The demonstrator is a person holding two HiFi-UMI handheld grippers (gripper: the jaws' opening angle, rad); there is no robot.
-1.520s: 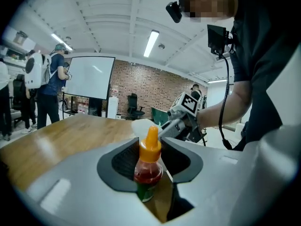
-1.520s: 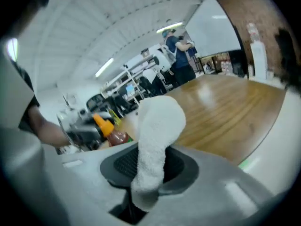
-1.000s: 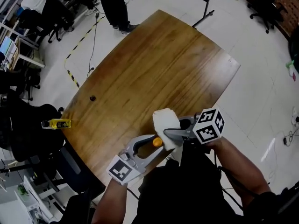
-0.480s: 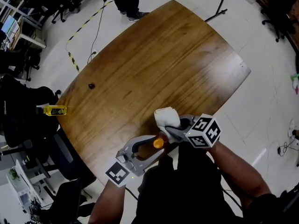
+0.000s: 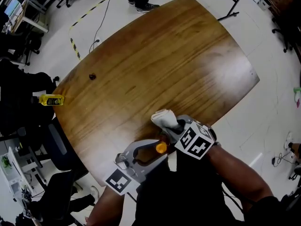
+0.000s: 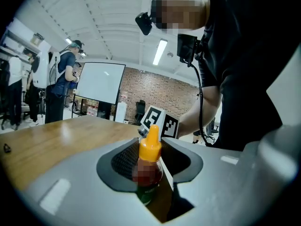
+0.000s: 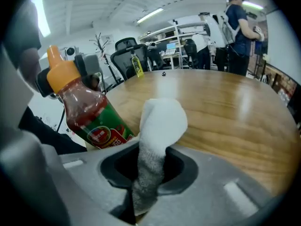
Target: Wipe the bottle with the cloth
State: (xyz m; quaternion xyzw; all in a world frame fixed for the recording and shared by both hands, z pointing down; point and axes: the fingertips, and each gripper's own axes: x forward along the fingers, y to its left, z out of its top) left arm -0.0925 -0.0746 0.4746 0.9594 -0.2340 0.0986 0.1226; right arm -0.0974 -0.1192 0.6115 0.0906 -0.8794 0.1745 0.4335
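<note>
Left gripper (image 6: pixel 149 160) clamped on bottle (image 6: pixel 149 150), jaws pressing its body below orange cap (image 5: pixel 161 148); bottle held over near edge of table (image 5: pixel 164 65). Right gripper (image 7: pixel 150 169) pinched tight on white cloth (image 7: pixel 160 126); cloth bunches out past jaws, over table's near edge, just beside bottle's red-green label. Cannot tell whether cloth touches bottle. Small dark object (image 5: pixel 92 76) lies near table's left edge.

Orange-capped bottle (image 5: pixel 161 148) near white cloth (image 5: pixel 163 118) over table (image 5: pixel 155 65)
</note>
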